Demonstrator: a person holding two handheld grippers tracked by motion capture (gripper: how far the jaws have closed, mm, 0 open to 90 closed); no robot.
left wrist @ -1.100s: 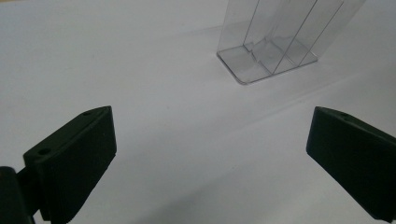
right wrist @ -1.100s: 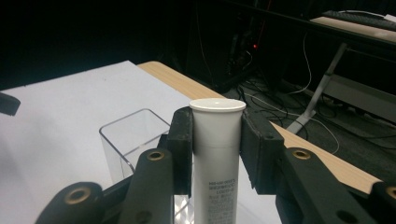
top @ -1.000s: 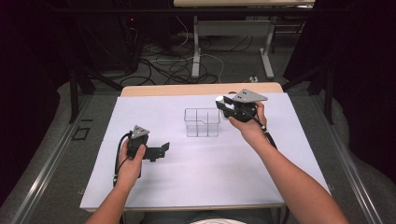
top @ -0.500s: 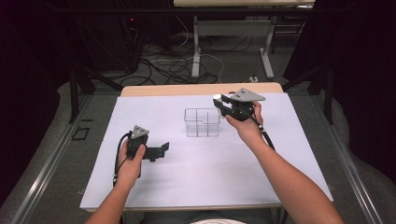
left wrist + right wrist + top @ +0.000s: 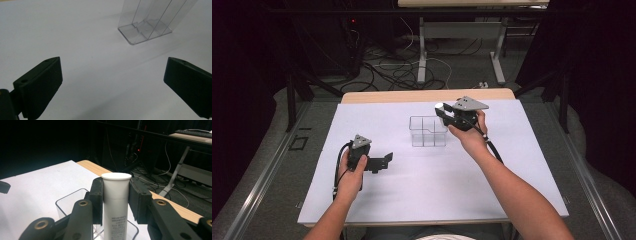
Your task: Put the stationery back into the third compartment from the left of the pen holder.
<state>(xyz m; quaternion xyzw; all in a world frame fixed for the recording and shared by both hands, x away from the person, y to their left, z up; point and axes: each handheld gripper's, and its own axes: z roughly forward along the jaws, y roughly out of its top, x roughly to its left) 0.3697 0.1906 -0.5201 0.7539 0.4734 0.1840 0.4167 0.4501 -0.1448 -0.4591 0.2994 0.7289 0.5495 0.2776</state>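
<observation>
White tube (image 5: 117, 205), capped, with small print low on its side, is clamped upright between the jaws of the right gripper (image 5: 451, 115); the pads press on both sides just under the cap. In the high view its cap shows as a pale disc at that gripper's tip, at the right rear corner of the clear divided bin (image 5: 428, 131). The right gripper view puts the tube's lower end over or just inside the bin's near compartment; whether it has passed the rim cannot be told.

Bin: transparent, upright partitions inside, standing mid-table on the white sheet (image 5: 422, 190). The compartments that can be seen through its walls look empty.

Left gripper (image 5: 379, 162): jaws spread wide, nothing between them, held low over the sheet, well apart from the bin and pointed toward it; the bin's base corner shows ahead in its own view.

Progress, as judged:
- Pick-up of tube: done, grip looks square and firm.
- Carry to bin: essentially done.
- Left: lower tube into a compartment, release, withdraw.
- Left gripper has no visible part yet; it could steady the light bin if it shifts on insertion.
</observation>
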